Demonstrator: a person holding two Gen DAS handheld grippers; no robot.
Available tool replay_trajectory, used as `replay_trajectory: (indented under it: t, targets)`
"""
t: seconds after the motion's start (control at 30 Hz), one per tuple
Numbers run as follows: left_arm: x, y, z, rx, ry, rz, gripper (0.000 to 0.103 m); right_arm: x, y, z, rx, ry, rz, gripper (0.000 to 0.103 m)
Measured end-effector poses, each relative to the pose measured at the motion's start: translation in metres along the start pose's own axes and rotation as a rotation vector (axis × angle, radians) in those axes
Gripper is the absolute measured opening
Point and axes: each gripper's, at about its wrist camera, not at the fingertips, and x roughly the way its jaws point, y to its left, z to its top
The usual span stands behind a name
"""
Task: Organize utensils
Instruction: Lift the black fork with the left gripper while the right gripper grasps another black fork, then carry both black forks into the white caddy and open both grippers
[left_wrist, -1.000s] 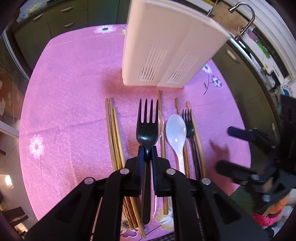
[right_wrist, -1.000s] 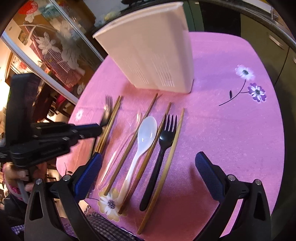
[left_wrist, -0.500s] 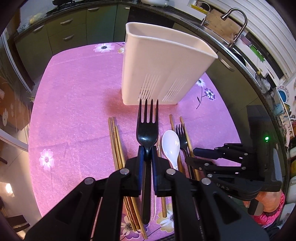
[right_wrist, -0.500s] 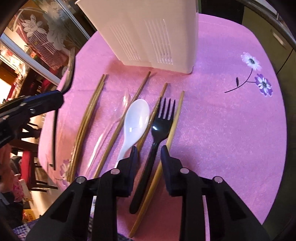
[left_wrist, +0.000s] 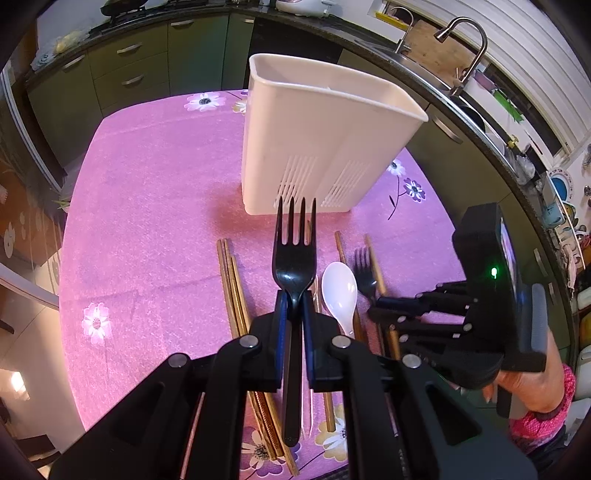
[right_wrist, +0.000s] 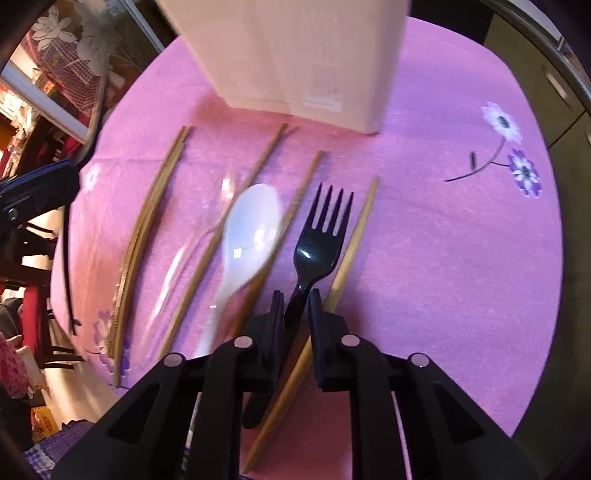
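My left gripper is shut on a black fork, held above the table with tines pointing at the white utensil holder. My right gripper is low over the table, its jaws closed around the neck of a second black fork that lies on the pink cloth. A white spoon, a clear plastic spoon and several wooden chopsticks lie in a row beside it. The holder stands just behind the row.
The pink flowered tablecloth covers the round table. Dark kitchen cabinets and a sink with tap lie behind. The left gripper shows at the left edge of the right wrist view.
My left gripper has risen with its fork, away from the table. My right gripper has closed from wide open and moved down onto the second black fork's neck.
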Motion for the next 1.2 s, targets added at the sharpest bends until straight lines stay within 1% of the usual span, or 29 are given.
replay_trajectory:
  t: [0.07, 0.1, 0.13, 0.17, 0.2, 0.23, 0.27, 0.33, 0.4, 0.5, 0.6, 0.73, 0.83, 0.9, 0.97, 1.03, 1.07, 1.13, 1.2]
  targets:
    - [0.001, 0.001, 0.000, 0.000, 0.001, -0.002, 0.008, 0.001, 0.003, 0.003, -0.002, 0.004, -0.006, 0.013]
    - [0.002, 0.001, 0.000, 0.001, 0.003, -0.002, 0.008, 0.002, 0.008, 0.005, -0.016, 0.002, -0.024, 0.016]
    - [0.003, 0.002, 0.000, 0.000, 0.004, -0.003, 0.008, 0.003, 0.012, 0.006, -0.028, -0.001, -0.036, 0.020]
    - [0.003, 0.001, 0.000, 0.000, 0.004, -0.004, 0.008, 0.004, 0.018, 0.007, -0.048, -0.004, -0.055, 0.022]
    - [0.003, 0.001, 0.000, 0.000, 0.002, -0.005, 0.008, 0.005, 0.023, 0.008, -0.065, -0.009, -0.077, 0.021]
    - [0.002, 0.001, 0.000, 0.001, 0.000, -0.005, 0.008, 0.005, 0.026, 0.008, -0.073, -0.013, -0.092, 0.017]
    - [0.001, 0.000, 0.000, 0.003, -0.003, -0.005, 0.008, 0.005, 0.027, 0.008, -0.074, -0.025, -0.100, 0.015]
    - [-0.002, 0.000, 0.000, 0.007, -0.014, -0.009, 0.008, 0.005, 0.025, 0.008, -0.046, -0.047, -0.068, 0.011]
    - [-0.009, -0.001, 0.002, 0.012, -0.033, -0.010, 0.008, 0.002, 0.021, 0.007, -0.020, -0.078, -0.033, 0.010]
    - [-0.020, -0.002, 0.007, 0.017, -0.066, -0.007, 0.008, -0.010, 0.013, 0.004, 0.018, -0.153, 0.043, 0.010]
    - [-0.035, -0.004, 0.015, 0.021, -0.117, -0.026, 0.008, -0.031, 0.011, 0.007, 0.040, -0.250, 0.116, 0.010]
    - [-0.062, -0.011, 0.035, 0.032, -0.230, -0.052, 0.008, -0.050, 0.012, 0.007, 0.055, -0.341, 0.160, 0.010]
    - [-0.081, -0.018, 0.054, 0.043, -0.335, -0.063, 0.008, -0.056, 0.009, 0.007, 0.066, -0.380, 0.185, 0.010]
    - [-0.091, -0.022, 0.067, 0.048, -0.415, -0.064, 0.008, -0.059, 0.007, 0.003, 0.071, -0.402, 0.192, 0.010]
    - [-0.100, -0.028, 0.083, 0.052, -0.525, -0.053, 0.008, -0.064, 0.005, 0.002, 0.075, -0.428, 0.203, 0.010]
    - [-0.103, -0.031, 0.097, 0.050, -0.626, -0.013, 0.008, -0.067, 0.004, 0.002, 0.078, -0.450, 0.210, 0.010]
    - [-0.102, -0.033, 0.102, 0.048, -0.665, -0.004, 0.008, -0.075, -0.005, -0.003, 0.078, -0.457, 0.213, 0.010]
    - [-0.094, -0.034, 0.113, 0.041, -0.720, 0.000, 0.008, -0.085, -0.010, -0.009, 0.081, -0.480, 0.225, 0.010]
    - [-0.081, -0.037, 0.121, 0.055, -0.762, -0.001, 0.008, -0.099, -0.018, -0.018, 0.080, -0.497, 0.228, 0.010]
